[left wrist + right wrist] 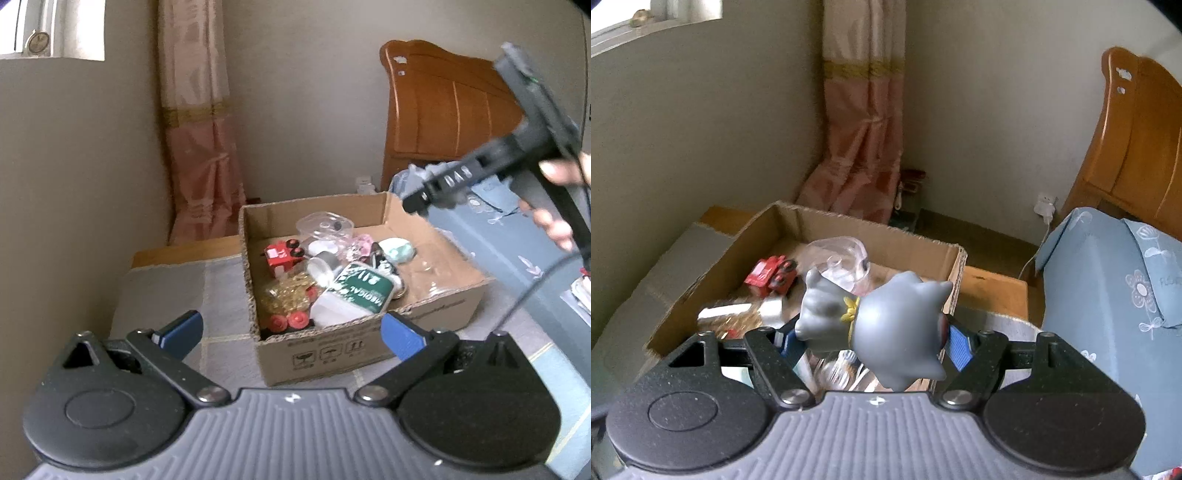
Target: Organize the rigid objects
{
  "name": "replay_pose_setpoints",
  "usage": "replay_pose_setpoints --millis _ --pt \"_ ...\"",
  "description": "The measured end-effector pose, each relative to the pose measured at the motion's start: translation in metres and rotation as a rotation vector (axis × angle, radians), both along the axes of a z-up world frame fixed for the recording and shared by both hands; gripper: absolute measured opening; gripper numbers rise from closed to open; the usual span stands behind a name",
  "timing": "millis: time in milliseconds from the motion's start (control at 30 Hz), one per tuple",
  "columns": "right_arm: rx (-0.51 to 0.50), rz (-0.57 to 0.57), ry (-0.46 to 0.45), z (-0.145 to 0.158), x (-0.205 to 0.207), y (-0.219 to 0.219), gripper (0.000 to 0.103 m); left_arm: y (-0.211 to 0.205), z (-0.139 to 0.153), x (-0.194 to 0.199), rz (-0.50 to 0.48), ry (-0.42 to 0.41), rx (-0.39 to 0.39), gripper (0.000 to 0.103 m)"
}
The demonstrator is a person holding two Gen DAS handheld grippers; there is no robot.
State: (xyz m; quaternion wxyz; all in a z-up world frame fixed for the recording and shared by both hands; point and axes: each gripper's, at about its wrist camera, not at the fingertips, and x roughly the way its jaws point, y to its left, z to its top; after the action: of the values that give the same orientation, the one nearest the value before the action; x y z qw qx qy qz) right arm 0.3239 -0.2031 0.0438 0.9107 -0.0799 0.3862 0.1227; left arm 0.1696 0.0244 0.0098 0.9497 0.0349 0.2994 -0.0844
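- The left claw hangs with its blue fingers spread wide and nothing between them, just short of the near wall of the cardboard box.
- The box stands on a grey checked table; bare cloth shows to its left, and the bed with its blue cover runs close along its right side.
- Inside, things crowd the left half: a red toy truck, a green-labelled white bottle, a clear plastic tub, and gold pieces too tangled to name. The right half shows bare cardboard floor.
- The right claw is clamped on a grey spiky toy figure, held above the box's near right corner.
- In the right wrist view the figure hides most of the box's contents; in the left wrist view the right claw is blurred and partly cut off by the frame edge.
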Motion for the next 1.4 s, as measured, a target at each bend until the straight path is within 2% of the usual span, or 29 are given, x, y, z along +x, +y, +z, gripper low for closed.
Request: replay_pose_setpoints --millis 100,133,200,367,533,733,867,1067,1400 --pt "-0.003 -0.025 0.020 -0.009 0.023 0.003 0.081 0.000 -0.005 0.000 0.008 -0.005 0.034 0.102" --pt "0.003 -0.039 0.023 -0.011 0.028 0.003 0.085 0.001 -0.006 0.000 0.007 -0.004 0.035 0.102" --pt "0.002 -0.058 0.016 -0.015 0.034 0.002 0.103 0.003 -0.006 -0.001 0.004 -0.003 0.030 0.102" --pt "0.014 -0.054 0.028 -0.014 0.023 -0.003 0.103 0.005 -0.002 -0.006 0.016 -0.015 0.027 0.102" --pt "-0.029 -0.044 0.024 -0.010 -0.016 0.001 0.103 0.002 0.004 -0.011 0.032 -0.022 0.029 0.102" --pt "-0.090 -0.129 0.019 -0.008 -0.085 0.011 0.103 -0.007 0.012 -0.015 0.098 0.011 0.078 0.102" --pt "-0.109 -0.202 -0.029 -0.004 -0.136 0.018 0.103 -0.015 0.016 -0.019 0.137 0.045 0.097 0.102" --pt "-0.016 -0.287 -0.032 0.000 -0.182 0.016 0.103 -0.026 0.024 -0.034 0.138 0.068 0.090 0.102" --pt "0.022 -0.308 -0.041 0.005 -0.204 0.014 0.103 -0.030 0.036 -0.049 0.178 0.099 0.080 0.102"
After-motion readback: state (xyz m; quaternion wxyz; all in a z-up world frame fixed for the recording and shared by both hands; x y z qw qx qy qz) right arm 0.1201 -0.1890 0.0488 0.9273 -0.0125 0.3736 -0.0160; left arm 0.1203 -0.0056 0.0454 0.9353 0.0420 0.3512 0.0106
